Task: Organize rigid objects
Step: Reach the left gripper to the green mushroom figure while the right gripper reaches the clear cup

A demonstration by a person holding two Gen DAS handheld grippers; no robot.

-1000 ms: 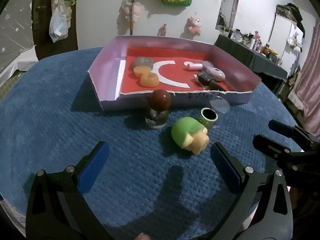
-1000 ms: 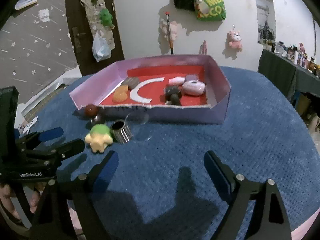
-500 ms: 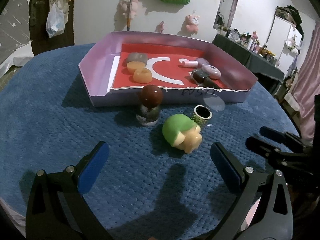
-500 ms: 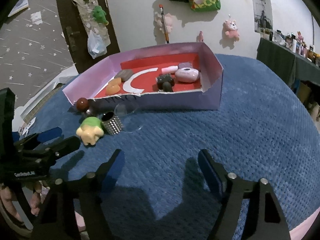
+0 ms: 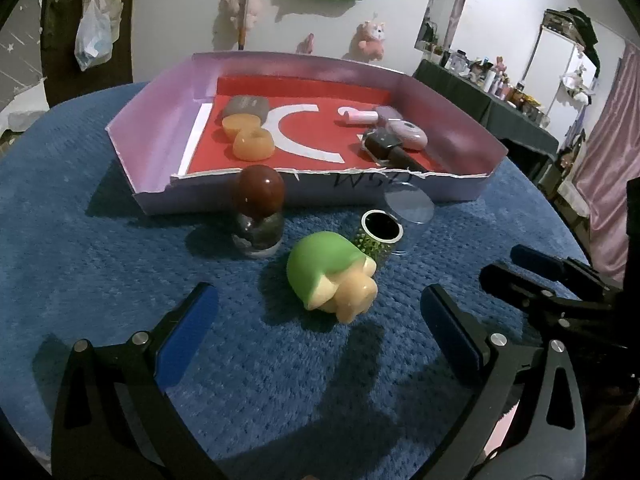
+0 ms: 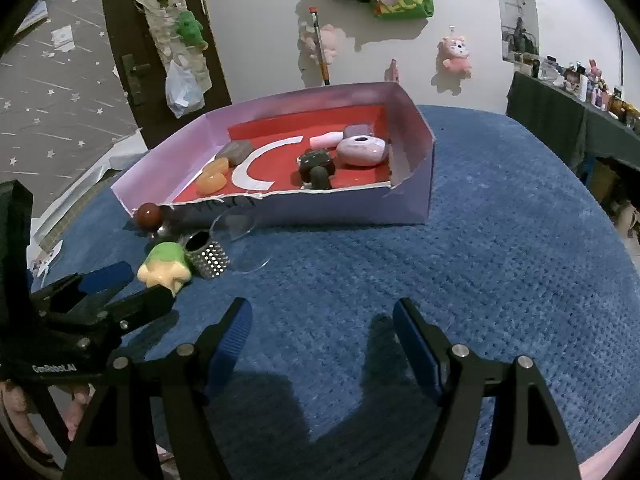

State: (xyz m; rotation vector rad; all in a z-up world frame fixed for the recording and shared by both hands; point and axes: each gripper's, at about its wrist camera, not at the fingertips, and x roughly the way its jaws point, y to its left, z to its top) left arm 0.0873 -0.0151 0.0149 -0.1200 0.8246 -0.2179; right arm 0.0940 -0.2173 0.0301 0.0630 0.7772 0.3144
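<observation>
Home bedroom: plush toys (image 6: 454, 54) pinned on wall

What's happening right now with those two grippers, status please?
Left gripper open, lined up on green turtle toy. Right gripper open, empty, over blue cloth. Studded ring beside toy, box beyond.

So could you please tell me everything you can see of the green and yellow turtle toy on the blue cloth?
The turtle toy is a small, smooth, rubbery-looking figure with a domed green shell and pale yellow stubby limbs. It lies tipped on its side on the blue cloth, outside the tray, limbs toward the open left gripper, which is not touching it. The studded ring sits right against it on the far side.
</observation>
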